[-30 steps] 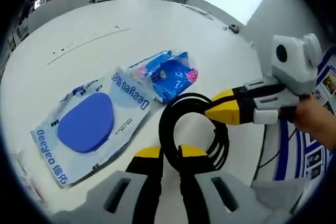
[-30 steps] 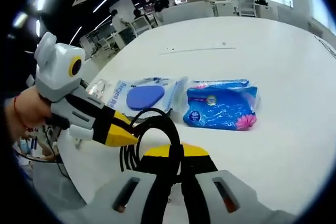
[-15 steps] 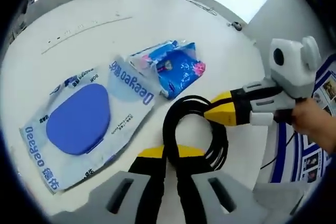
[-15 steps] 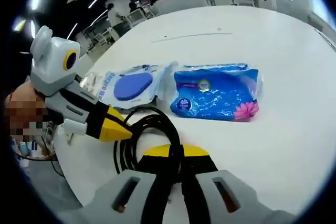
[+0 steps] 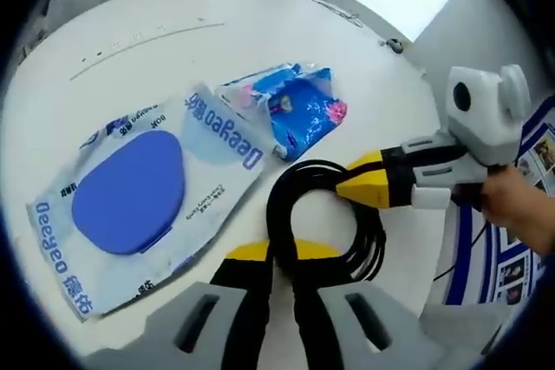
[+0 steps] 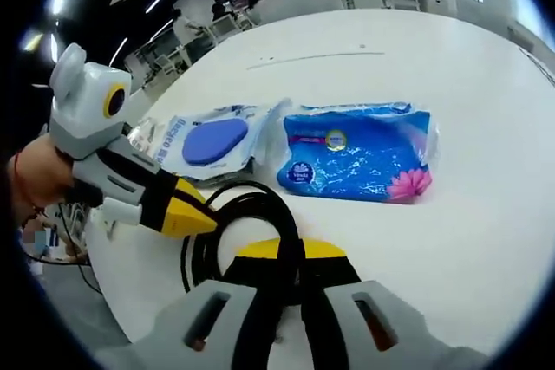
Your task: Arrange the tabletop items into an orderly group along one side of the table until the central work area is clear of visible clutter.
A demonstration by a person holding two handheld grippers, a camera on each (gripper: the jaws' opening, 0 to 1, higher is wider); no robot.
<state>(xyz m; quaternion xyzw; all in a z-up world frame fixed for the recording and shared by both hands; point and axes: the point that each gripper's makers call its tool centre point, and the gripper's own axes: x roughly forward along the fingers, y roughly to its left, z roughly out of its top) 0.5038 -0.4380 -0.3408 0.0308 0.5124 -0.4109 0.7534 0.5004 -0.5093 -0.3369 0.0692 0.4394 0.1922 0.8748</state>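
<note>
- The left gripper [image 5: 279,253] is clamped on a coiled black cable [image 5: 323,218], which lies near the table's edge.
- The right gripper [image 6: 290,251] grips the same coil from its other side.
- Just beyond lie a white wipes pack [image 5: 139,197] and a blue tissue pack [image 6: 357,155], side by side.
- Judgement: grouping is well underway; the cable is not yet released beside the packs, and the white table [image 6: 416,49] beyond looks bare.

White table [image 5: 173,49] — wipes pack [image 5: 143,192], blue packet [image 5: 299,110], black cable [image 5: 325,214]
</note>
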